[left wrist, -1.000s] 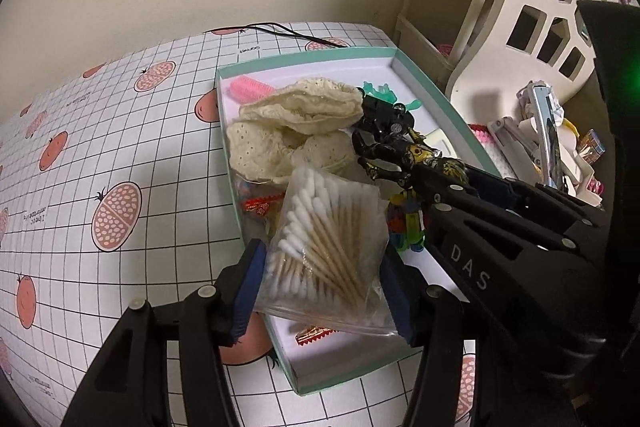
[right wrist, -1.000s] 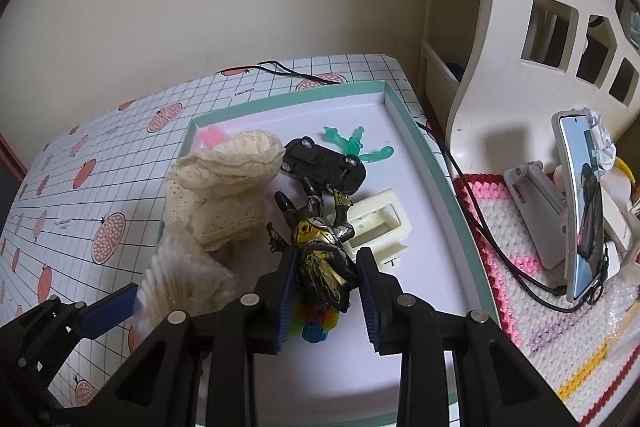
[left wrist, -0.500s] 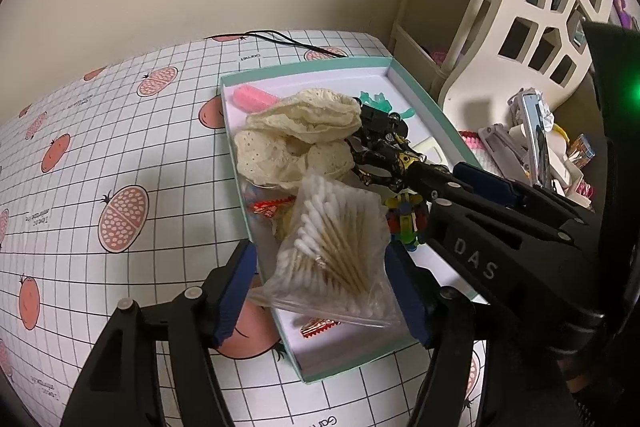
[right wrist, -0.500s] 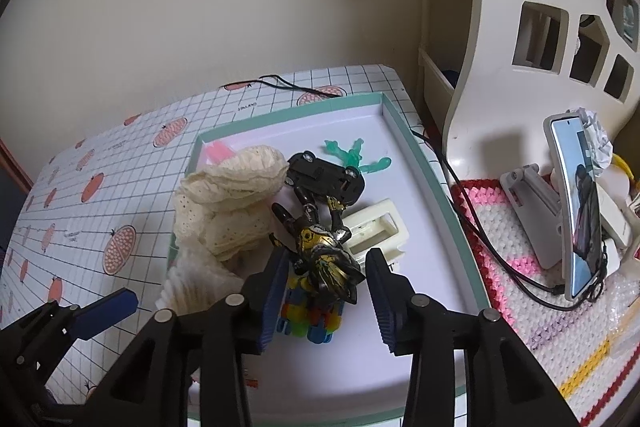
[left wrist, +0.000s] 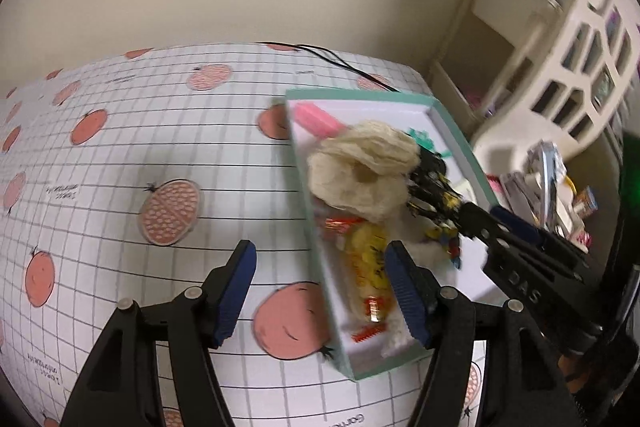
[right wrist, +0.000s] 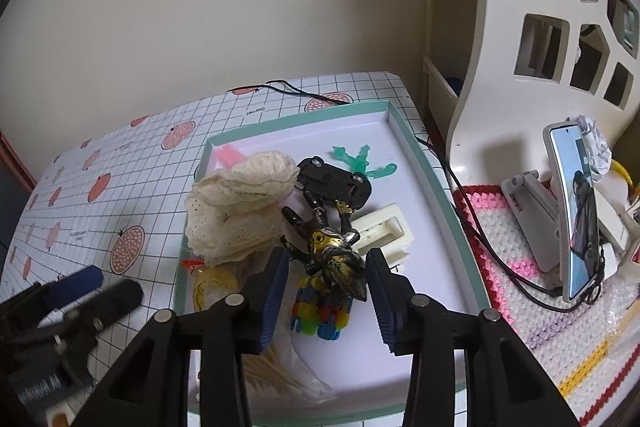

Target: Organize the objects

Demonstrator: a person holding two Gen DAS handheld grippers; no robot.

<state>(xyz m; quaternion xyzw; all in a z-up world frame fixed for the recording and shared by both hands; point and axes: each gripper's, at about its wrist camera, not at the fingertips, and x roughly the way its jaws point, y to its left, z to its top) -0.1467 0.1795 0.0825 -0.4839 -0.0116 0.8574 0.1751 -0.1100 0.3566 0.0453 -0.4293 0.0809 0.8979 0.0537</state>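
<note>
The left gripper (left wrist: 320,291) hangs with jaws released and empty over the edge of the teal-rimmed white cardboard tray (right wrist: 436,187). The right gripper (right wrist: 326,297) has jaws spread either side of the black-and-gold robot figure (right wrist: 334,259). The clear bag of cotton swabs (right wrist: 280,367) lies in the tray's near corner, largely hidden behind the right jaws; the left view is motion-blurred.
</note>
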